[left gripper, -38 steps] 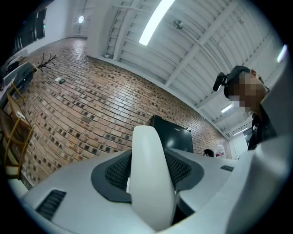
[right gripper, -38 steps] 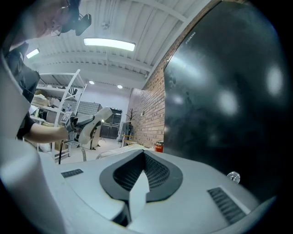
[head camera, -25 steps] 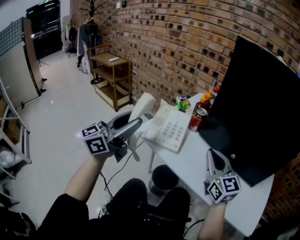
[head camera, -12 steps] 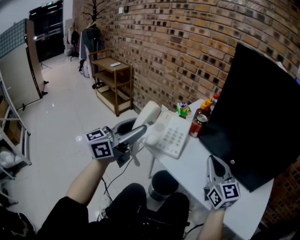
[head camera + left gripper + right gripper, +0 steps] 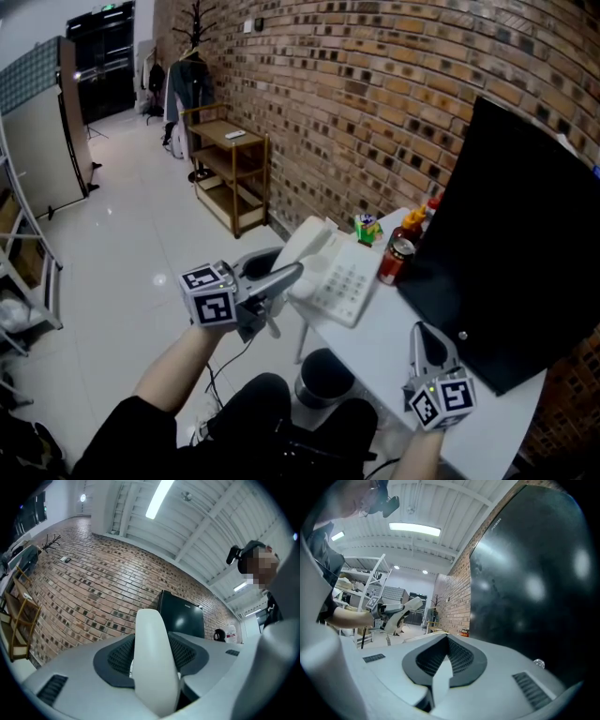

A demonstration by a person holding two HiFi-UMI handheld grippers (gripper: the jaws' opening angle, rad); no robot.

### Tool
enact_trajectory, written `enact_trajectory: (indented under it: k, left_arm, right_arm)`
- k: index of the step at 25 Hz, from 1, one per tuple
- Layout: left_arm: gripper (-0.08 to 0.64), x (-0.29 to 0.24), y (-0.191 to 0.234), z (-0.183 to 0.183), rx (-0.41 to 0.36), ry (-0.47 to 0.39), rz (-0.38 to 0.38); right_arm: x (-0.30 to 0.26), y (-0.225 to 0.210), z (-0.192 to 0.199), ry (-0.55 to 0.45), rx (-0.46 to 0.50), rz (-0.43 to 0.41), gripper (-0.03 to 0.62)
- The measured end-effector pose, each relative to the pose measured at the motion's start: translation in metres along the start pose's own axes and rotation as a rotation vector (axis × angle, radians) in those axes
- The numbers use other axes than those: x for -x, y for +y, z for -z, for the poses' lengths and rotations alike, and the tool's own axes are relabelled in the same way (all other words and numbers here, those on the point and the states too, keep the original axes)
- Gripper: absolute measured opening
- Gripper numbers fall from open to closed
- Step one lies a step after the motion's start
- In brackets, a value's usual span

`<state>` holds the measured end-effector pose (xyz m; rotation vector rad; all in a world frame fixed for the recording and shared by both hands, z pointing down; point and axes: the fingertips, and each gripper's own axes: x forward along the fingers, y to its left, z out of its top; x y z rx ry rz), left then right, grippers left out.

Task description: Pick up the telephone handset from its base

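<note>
Nothing legible showed in any view. The large black flat panel (image 5: pixel 516 234) bore a small pale brand mark near one edge, seen in both gripper views but too small to read. The red drinks can (image 5: pixel 397 260) on the white tabletop (image 5: pixel 394 330) carried print that was blurred beyond reading. The keys of the white push-button telephone base (image 5: pixel 342 277) showed no digits that could be made out.
</note>
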<state>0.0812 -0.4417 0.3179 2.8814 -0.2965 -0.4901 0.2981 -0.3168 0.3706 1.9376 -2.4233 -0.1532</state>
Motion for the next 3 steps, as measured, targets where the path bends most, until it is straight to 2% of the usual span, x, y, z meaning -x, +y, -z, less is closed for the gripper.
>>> enact_trajectory:
  k: [3]
  left_arm:
    - [0.222,0.0014,0.0018,-0.0002,0.001,0.002,0.0]
  right_arm:
    - [-0.0005,0.0013,-0.0011,-0.002,0.001,-0.003,0.006]
